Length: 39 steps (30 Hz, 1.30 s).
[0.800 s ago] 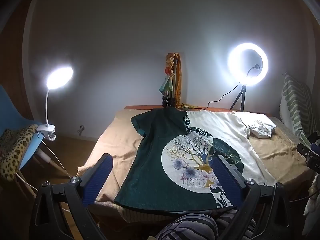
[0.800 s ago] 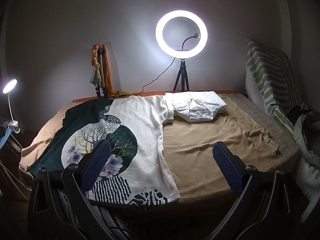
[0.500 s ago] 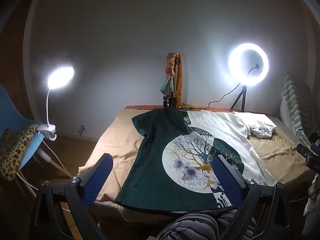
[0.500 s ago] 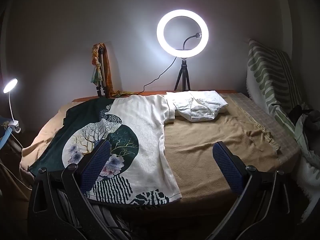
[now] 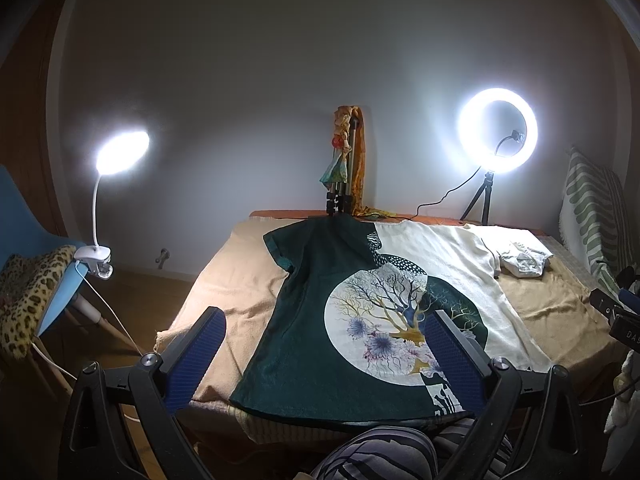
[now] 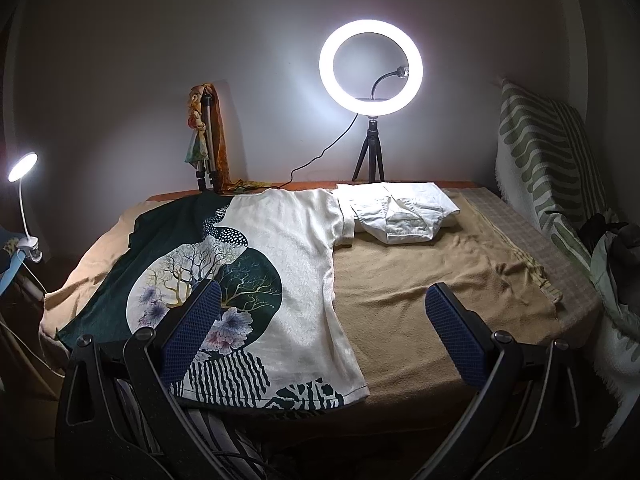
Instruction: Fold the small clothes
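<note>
The left gripper (image 5: 322, 354) hangs with its blue-padded fingers (image 5: 196, 354) spread wide, gripping nothing. The right gripper (image 6: 323, 338) is likewise spread, its fingers (image 6: 456, 338) well apart. The person's striped-trousered knee (image 5: 384, 454) shows below.

A low bed (image 6: 460, 280) covered with a tan terry blanket (image 5: 240, 272) carries everything. Spread flat across its left half lies a short-sleeved T-shirt (image 6: 292, 264) — half dark green, half cream, printed with a tree in a pale circle (hem toward the near edge). A folded white garment (image 6: 400, 216) rests at the far side, touching the shirt's right sleeve — beside a black ring-light tripod (image 6: 370, 156).
</note>
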Available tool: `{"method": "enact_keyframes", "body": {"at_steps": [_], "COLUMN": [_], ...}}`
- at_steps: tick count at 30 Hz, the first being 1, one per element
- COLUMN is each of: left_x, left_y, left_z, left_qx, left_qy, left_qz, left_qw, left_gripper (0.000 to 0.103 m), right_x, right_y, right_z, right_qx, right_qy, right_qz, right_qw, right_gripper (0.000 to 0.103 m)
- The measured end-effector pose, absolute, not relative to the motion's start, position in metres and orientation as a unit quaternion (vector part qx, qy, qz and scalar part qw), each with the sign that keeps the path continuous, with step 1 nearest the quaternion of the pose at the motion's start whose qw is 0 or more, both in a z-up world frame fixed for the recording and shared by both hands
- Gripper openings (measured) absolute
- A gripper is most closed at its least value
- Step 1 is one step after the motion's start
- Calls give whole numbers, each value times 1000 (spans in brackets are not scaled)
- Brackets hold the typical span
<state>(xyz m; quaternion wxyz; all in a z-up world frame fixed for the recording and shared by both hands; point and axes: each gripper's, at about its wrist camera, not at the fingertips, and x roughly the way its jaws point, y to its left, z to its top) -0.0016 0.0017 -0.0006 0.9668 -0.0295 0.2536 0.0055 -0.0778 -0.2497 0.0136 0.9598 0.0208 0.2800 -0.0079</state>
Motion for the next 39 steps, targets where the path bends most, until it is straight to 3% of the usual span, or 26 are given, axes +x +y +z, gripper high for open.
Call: {"method": "enact_keyframes", "body": {"at_steps": [33, 34, 39], "left_x": [22, 24, 38], "left_y": [45, 51, 76], "left_z": [-31, -36, -59], "left_qx": [-38, -39, -53], "left_qy": [231, 232, 266], "left_qz": [31, 32, 14], "left_qw": [972, 971, 962], "left_gripper": [100, 100, 76], "right_x": [-31, -25, 14], "right_y": [-196, -192, -168], "right_z": [23, 26, 43], "right_qx": [8, 4, -7], "right_qy": [277, 275, 272], "right_qz": [79, 89, 132], "right_qw": [958, 957, 953], "right_gripper": [103, 103, 103]}}
